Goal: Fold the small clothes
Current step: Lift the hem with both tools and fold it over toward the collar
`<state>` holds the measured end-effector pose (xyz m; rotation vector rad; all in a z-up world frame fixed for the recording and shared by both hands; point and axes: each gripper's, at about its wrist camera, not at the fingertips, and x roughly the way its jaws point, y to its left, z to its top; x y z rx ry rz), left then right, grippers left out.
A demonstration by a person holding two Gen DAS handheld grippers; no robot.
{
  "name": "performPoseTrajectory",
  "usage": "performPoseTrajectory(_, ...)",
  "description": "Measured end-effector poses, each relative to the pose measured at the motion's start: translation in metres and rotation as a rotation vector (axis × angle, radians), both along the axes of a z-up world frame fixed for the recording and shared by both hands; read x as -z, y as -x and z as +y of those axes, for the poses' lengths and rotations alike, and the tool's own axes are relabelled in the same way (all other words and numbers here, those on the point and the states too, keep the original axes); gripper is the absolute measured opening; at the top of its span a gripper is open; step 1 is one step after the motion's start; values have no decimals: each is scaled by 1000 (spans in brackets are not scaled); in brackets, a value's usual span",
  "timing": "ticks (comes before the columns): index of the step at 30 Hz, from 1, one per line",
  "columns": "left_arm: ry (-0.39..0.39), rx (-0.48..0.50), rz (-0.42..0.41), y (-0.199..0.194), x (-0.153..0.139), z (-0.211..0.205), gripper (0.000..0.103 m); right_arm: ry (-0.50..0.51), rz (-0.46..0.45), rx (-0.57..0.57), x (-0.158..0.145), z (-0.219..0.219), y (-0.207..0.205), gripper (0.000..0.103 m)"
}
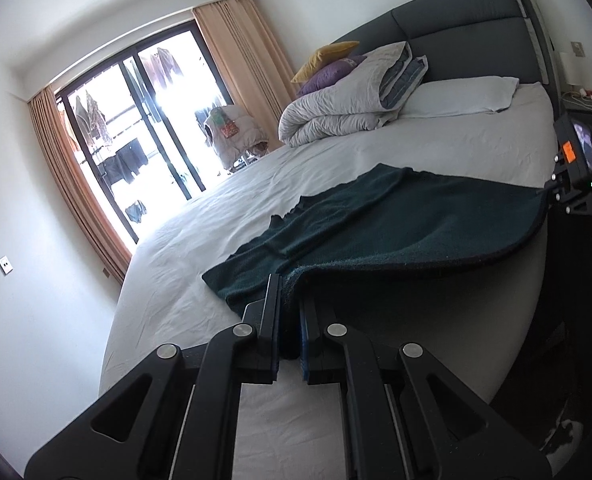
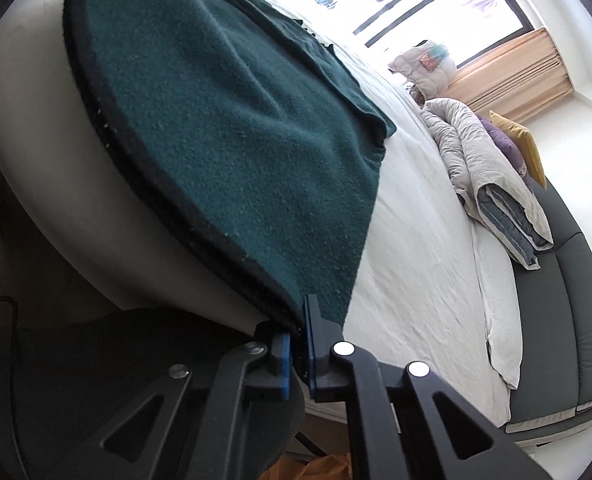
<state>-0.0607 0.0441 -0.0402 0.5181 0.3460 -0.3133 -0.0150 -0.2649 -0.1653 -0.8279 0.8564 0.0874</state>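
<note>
A dark green knitted garment point(image 1: 395, 220) lies spread on the white bed point(image 1: 216, 248), its near hem stretched along the bed's edge. My left gripper point(image 1: 290, 300) is shut on one corner of that hem. My right gripper point(image 2: 297, 328) is shut on the other hem corner, and the garment point(image 2: 224, 120) fans away from it over the bed point(image 2: 423, 240). The hem is lifted slightly between the two grippers. The right gripper's body point(image 1: 583, 168) shows at the right edge of the left wrist view.
A folded grey duvet point(image 1: 347, 100) with purple and yellow cushions point(image 1: 327, 68) lies at the head of the bed by the dark headboard point(image 1: 463, 28). A white pillow point(image 1: 463, 96) lies beside it. A glass door with curtains point(image 1: 136, 128) is beyond the bed.
</note>
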Motion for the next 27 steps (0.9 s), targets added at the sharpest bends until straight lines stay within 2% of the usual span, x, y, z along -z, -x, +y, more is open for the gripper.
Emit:
performPoseTrajectory(8,-8,-3,53,12,23,10,6,-16,-157,36,-49,-14,-12,4)
performPoseTrajectory(18,-26,-11,45,-1,17,12,6,-6,-227,-9,-90,-11,-61,4)
performPoseTrajectory(27,16,-53,72,-73,1,25,6,19,-244,-54,-103,-5,-143,4)
